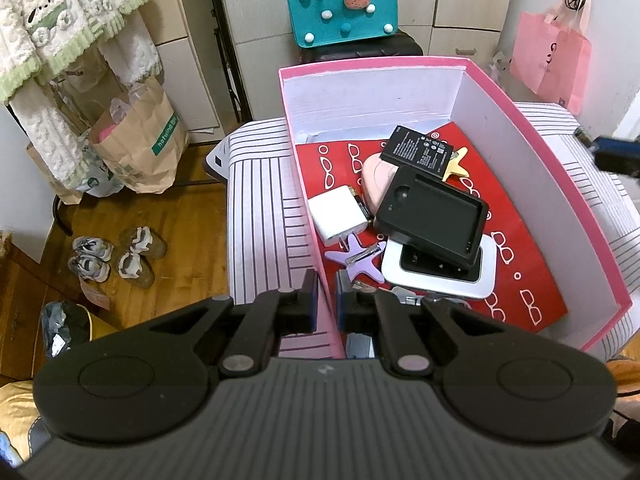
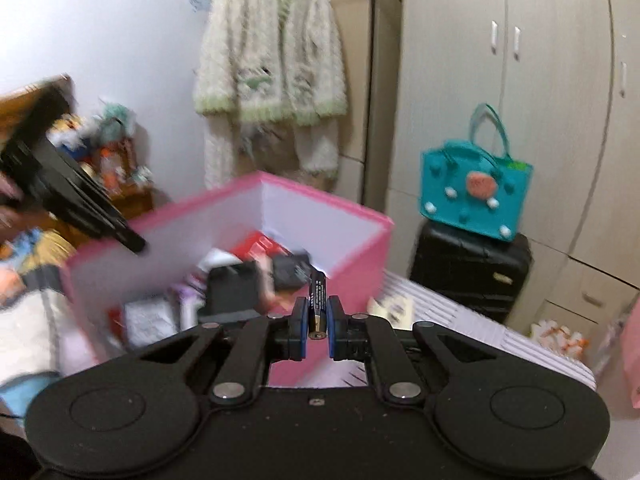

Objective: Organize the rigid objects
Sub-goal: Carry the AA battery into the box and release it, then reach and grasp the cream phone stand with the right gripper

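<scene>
A pink box [image 1: 532, 152] with white inner walls and a red patterned floor stands on a striped surface. Inside lie a black battery pack [image 1: 418, 148], a black cradle [image 1: 432, 210], a white router [image 1: 440, 276], a white charger [image 1: 338, 210], a purple star clip [image 1: 354, 256] and a yellow star clip [image 1: 458, 162]. My left gripper [image 1: 326, 300] is shut on the box's near left wall [image 1: 306, 200]. My right gripper [image 2: 318, 318] is shut on a black AA battery [image 2: 318, 298], held in front of the box [image 2: 360, 264]. The left gripper also shows in the right wrist view [image 2: 132, 240], at the box's left rim.
A teal felt bag [image 1: 342, 2] sits on a black suitcase [image 2: 472, 272] behind the box. A pink bag [image 1: 550, 58] hangs at the right. Paper bags [image 1: 140, 148] and shoes [image 1: 116, 256] are on the wooden floor to the left. A cardigan [image 2: 272, 64] hangs on the wall.
</scene>
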Available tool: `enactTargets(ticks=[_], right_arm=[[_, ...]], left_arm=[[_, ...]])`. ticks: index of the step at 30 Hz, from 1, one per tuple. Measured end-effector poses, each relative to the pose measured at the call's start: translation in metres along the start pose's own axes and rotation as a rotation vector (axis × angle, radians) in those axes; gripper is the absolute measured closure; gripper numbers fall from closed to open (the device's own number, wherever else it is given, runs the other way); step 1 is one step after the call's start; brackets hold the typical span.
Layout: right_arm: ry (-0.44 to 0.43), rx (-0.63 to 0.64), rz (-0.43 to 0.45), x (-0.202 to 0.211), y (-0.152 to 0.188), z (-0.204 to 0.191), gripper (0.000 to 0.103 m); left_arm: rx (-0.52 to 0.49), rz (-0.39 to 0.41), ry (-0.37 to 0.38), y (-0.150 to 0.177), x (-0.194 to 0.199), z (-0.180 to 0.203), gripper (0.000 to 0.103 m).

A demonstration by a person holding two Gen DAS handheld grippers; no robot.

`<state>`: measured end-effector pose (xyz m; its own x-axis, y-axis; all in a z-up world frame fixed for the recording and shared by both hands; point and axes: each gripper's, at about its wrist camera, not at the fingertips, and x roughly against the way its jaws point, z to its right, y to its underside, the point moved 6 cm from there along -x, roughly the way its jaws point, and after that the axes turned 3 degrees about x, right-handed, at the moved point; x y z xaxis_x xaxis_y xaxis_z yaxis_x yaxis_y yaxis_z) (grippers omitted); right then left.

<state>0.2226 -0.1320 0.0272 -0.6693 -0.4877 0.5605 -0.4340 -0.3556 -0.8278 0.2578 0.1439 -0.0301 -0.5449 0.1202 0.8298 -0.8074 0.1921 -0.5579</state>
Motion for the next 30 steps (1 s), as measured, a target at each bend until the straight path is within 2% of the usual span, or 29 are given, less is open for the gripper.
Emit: enactTargets(ticks=[4,8,12,15,22,25,27,30], right_arm=[[-0.145,-0.020,0.001,0.007,-0.018,-0.020,0.092],[-0.280,-0.043,-0.073,-0.004,-0.024,-0.039,0.092],[-0.381,-0.058,-0.180,-0.025,-0.024,-0.058,0.092],[-0.408,-0.049,-0.263,-0.039,-0.017,-0.071,0.092],[-0.385,0.004,-0.407,-0.062,-0.001,-0.083,0.092],[-0.387,-0.033,-0.422,-0.064,0.000,-0.077,0.089],[-0.419,-0.086,-0.413,-0.062,-0.003,-0.071,0.087],[-0.444,-0.171,-0.361,-0.053,-0.011,-0.058,0.087]], left_arm=[[-0.019,0.006,-0.014,0.002,0.003,0.002,0.096],[-0.025,0.004,-0.016,0.003,0.004,0.003,0.096],[-0.032,0.007,-0.014,0.004,0.004,0.003,0.096],[-0.019,0.006,-0.004,0.004,0.004,0.001,0.096],[-0.020,0.007,0.000,0.004,0.004,0.000,0.095],[-0.014,0.007,0.005,0.003,0.004,0.000,0.095],[-0.004,0.006,0.010,0.003,0.004,-0.001,0.095],[0.000,0.007,0.014,0.003,0.004,-0.001,0.095]])
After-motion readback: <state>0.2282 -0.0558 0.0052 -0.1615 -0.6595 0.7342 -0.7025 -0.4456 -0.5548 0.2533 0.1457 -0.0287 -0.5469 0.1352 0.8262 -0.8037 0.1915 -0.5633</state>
